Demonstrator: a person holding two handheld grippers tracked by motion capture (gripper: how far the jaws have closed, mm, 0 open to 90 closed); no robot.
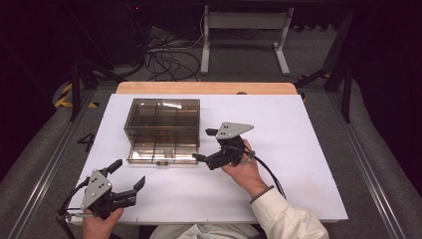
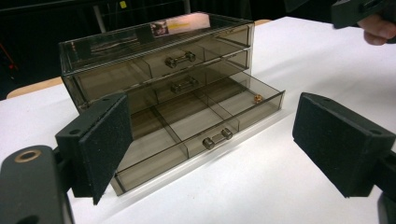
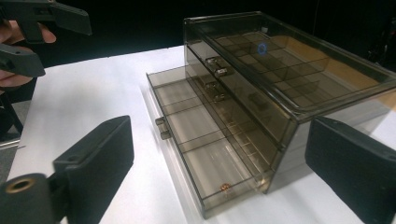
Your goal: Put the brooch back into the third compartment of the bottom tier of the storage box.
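A smoky clear drawer box (image 1: 161,119) stands on the white table top (image 1: 278,129). Its bottom drawer (image 1: 161,154) is pulled out toward me, while the two upper drawers are in. A small brass piece (image 2: 257,98) lies in the open drawer's end compartment, the same brass piece (image 3: 224,188) near my right gripper. My right gripper (image 1: 204,144) hovers just right of the open drawer, jaws open with nothing between them. My left gripper (image 1: 130,173) rests near the table's front left corner, open and empty. The box lies beyond the left gripper (image 2: 219,140) and ahead of the right gripper (image 3: 222,163).
The table's wooden far edge (image 1: 206,88) lies behind the box. Beyond it, loose cables (image 1: 166,57) and a white stand (image 1: 244,30) are on the floor. White surface stretches right of the box.
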